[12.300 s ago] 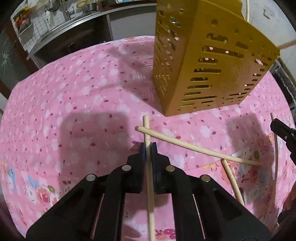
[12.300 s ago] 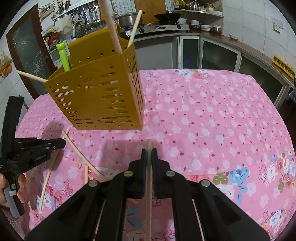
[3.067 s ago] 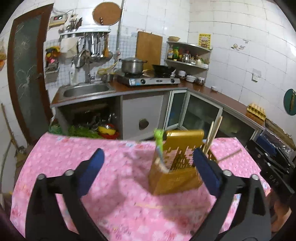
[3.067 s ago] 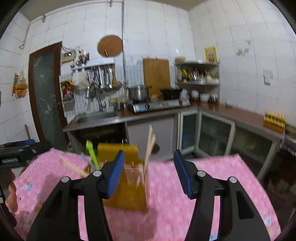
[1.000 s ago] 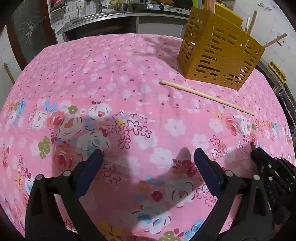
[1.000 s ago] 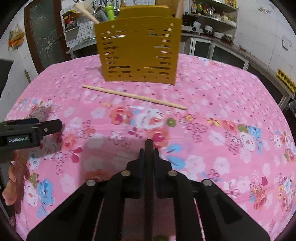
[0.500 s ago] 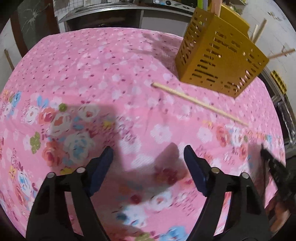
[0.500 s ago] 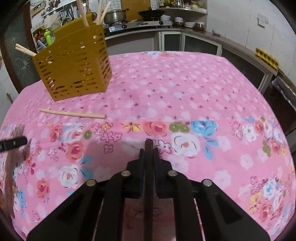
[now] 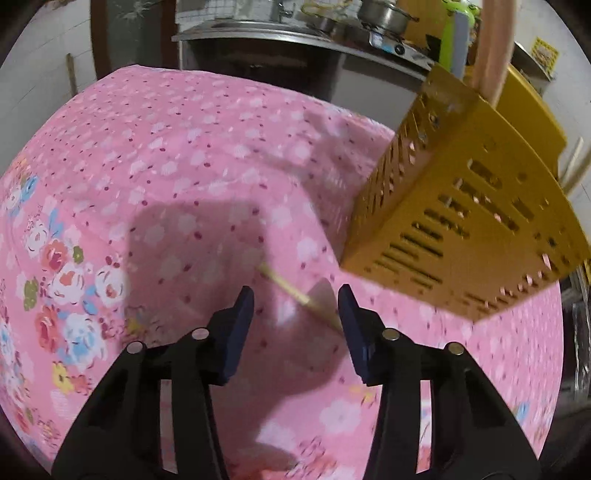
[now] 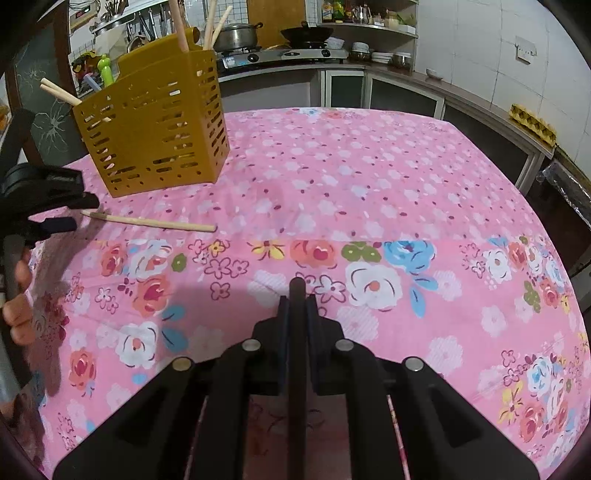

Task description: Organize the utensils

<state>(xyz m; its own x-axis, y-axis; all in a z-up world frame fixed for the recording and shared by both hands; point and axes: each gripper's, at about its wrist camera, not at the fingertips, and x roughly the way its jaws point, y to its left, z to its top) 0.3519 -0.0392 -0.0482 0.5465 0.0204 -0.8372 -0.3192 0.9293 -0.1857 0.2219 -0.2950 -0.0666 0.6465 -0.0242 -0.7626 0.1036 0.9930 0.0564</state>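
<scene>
My left gripper [image 9: 295, 314] spread wide low over a loose chopstick [image 9: 299, 295] lying between its fingers on the pink cloth [image 9: 184, 166], yellow holder [image 9: 461, 236] just beyond; right gripper [image 10: 297, 299] pinched together.

This is a home kitchen. A silver metal pot [image 10: 238, 35] and a black wok [image 10: 306, 34] sit on a gas stove [image 10: 284, 55]. White square tiles [image 10: 491, 48] cover the wall, and spoons hang on a rack [image 10: 122, 18].
</scene>
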